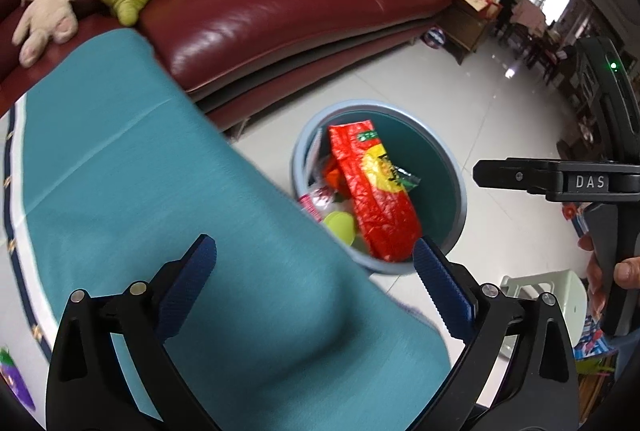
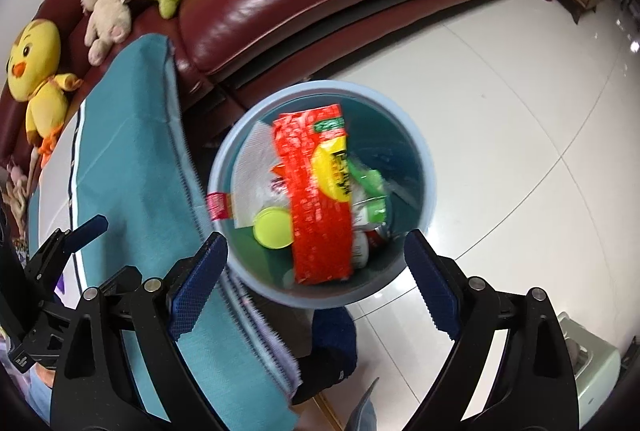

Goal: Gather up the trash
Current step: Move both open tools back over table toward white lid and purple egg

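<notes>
The letters "DAS" show on the black right gripper [image 1: 576,183]; writing on the crinkled red-and-yellow plastic wrapper [image 2: 320,199] is too blurred to read. A glossy white tile floor [image 2: 520,151] meets a maroon leather sofa [image 1: 280,11] and a teal tablecloth [image 1: 160,191]. The wrapper lies in the round blue plastic bin [image 2: 224,167], its long axis running from the sofa side to the near rim. Both the right and the left gripper [image 1: 316,263] gape empty.
</notes>
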The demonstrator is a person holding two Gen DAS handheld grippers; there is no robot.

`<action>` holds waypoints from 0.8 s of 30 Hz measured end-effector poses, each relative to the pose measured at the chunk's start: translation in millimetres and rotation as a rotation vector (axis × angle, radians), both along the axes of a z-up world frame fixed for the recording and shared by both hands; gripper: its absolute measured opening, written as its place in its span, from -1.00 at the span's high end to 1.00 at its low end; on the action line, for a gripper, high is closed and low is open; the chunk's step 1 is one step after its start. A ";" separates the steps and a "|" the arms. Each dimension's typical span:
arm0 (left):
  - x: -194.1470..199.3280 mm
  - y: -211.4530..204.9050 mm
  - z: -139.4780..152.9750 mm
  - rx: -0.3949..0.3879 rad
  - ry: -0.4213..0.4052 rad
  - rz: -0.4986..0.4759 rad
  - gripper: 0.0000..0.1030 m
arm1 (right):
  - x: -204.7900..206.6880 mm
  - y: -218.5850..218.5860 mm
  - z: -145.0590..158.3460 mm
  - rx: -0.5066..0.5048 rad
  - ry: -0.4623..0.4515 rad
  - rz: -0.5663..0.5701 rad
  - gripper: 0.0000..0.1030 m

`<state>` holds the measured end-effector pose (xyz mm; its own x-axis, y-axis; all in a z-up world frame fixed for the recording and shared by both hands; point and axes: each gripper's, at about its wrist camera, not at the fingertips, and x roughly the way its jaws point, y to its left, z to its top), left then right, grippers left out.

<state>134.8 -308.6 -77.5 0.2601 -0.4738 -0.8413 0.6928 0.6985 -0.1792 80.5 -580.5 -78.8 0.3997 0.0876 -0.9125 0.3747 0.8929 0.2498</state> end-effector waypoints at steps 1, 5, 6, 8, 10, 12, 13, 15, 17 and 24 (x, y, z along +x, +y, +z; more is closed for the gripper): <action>-1.6 8.6 2.0 -0.003 -0.003 0.010 -0.92 | -0.4 6.9 2.5 -0.002 -0.002 0.008 -0.67; -6.2 38.1 7.6 -0.013 -0.013 0.045 -0.92 | -0.1 32.2 8.0 -0.007 -0.004 0.039 -0.67; -8.1 47.7 9.7 -0.015 -0.015 0.056 -0.92 | -0.3 41.0 9.2 -0.006 -0.005 0.050 -0.67; -12.6 68.8 14.1 -0.025 -0.025 0.080 -0.92 | -1.7 55.7 10.5 -0.003 -0.008 0.067 -0.67; -17.1 87.8 17.4 -0.030 -0.038 0.102 -0.92 | -2.4 74.0 10.7 0.000 -0.009 0.088 -0.67; -20.3 108.3 20.4 -0.036 -0.049 0.127 -0.92 | -2.5 92.9 9.4 0.006 -0.005 0.109 -0.67; -22.6 120.9 21.4 -0.039 -0.053 0.142 -0.92 | -2.8 101.8 8.8 0.010 -0.005 0.119 -0.67; -24.9 145.3 23.4 -0.042 -0.059 0.169 -0.92 | -2.2 121.9 8.2 0.017 -0.003 0.140 -0.67; -30.2 171.6 24.3 -0.042 -0.073 0.201 -0.92 | -0.8 142.2 8.2 0.025 0.000 0.167 -0.67; -39.3 257.9 24.1 -0.067 -0.086 0.339 -0.92 | 14.4 231.8 14.7 0.007 0.008 0.310 -0.67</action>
<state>95.4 -50.7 -53.3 0.4806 -0.4019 -0.7794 0.4386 0.8798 -0.1832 94.9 -348.7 -64.1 0.3456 0.2104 -0.9145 0.0867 0.9632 0.2543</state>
